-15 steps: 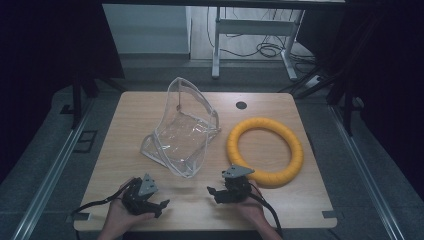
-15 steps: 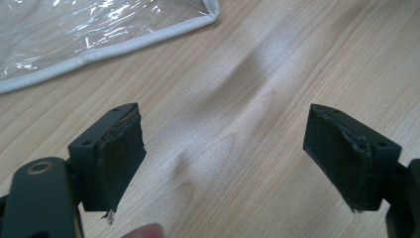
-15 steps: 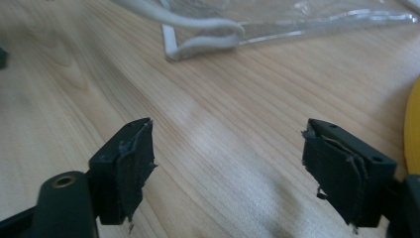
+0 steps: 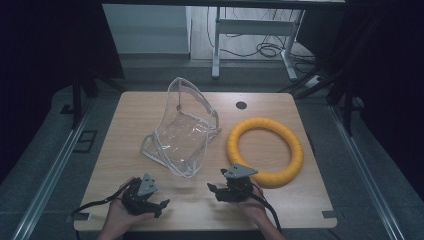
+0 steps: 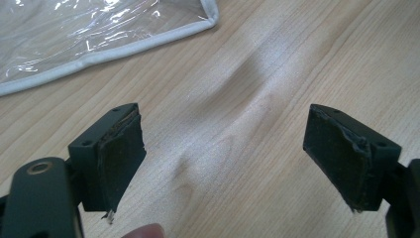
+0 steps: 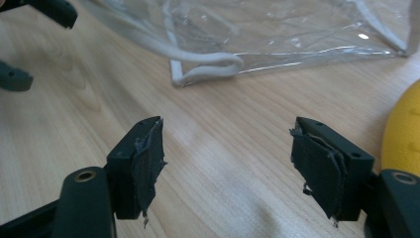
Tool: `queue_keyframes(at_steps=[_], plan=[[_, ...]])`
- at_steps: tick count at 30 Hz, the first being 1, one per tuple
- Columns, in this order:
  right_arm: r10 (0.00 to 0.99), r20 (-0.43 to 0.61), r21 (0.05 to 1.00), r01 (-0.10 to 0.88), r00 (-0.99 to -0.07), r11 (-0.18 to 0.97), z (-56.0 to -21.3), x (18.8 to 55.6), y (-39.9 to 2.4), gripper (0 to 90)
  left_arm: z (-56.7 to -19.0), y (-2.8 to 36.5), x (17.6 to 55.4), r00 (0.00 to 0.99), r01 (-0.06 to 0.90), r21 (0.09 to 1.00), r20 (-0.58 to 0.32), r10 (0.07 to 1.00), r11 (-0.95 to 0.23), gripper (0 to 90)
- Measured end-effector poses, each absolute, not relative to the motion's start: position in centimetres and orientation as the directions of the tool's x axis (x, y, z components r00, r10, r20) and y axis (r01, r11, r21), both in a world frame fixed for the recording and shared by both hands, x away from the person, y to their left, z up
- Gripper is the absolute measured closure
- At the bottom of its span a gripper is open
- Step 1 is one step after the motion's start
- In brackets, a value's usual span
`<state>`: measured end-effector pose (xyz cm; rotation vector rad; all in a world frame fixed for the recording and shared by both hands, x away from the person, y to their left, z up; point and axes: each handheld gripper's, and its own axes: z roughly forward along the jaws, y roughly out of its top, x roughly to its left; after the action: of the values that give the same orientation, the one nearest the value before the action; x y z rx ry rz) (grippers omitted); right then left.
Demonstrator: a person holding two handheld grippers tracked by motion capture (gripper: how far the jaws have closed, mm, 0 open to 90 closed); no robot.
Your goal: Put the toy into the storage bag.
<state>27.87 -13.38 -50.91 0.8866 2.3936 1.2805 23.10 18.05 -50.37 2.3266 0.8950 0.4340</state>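
L gripper (image 4: 161, 205) open, near side of bag (image 4: 181, 131) | R gripper (image 4: 214, 189) open, empty, betw bag & ring (image 4: 265, 151) | tip: approach low over counter (image 4: 130, 125), pinch bag's white trim, not the film

Bare wood lies in front of both tongs, so they can slide ahead. The clear bag (image 4: 182, 132) blocks the middle of the surface (image 4: 125, 150), and the yellow ring (image 4: 265, 151) blocks the right.

One clear plastic bag (image 4: 182, 131), one yellow foam ring (image 4: 265, 151), one wooden bench (image 4: 130, 125). Two claws: left claw (image 4: 161, 206), right claw (image 4: 214, 191). One dark round hole (image 4: 241, 105) in the bench top.
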Motion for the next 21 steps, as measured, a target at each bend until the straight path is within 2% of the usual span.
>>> queue_keyframes(at_steps=[3,21], plan=[[0.621,0.058,0.816,0.395,-0.782,0.422,-50.9,28.0,-13.5,28.2,-50.4,18.0,23.1,0.718,0.494,0.638,0.083,0.691,-0.590,16.0],[0.575,0.028,0.777,0.380,-0.818,0.502,-48.3,28.0,-15.0,27.2,-49.8,18.4,22.9,0.721,0.488,0.660,0.064,0.690,-0.571,16.0]])
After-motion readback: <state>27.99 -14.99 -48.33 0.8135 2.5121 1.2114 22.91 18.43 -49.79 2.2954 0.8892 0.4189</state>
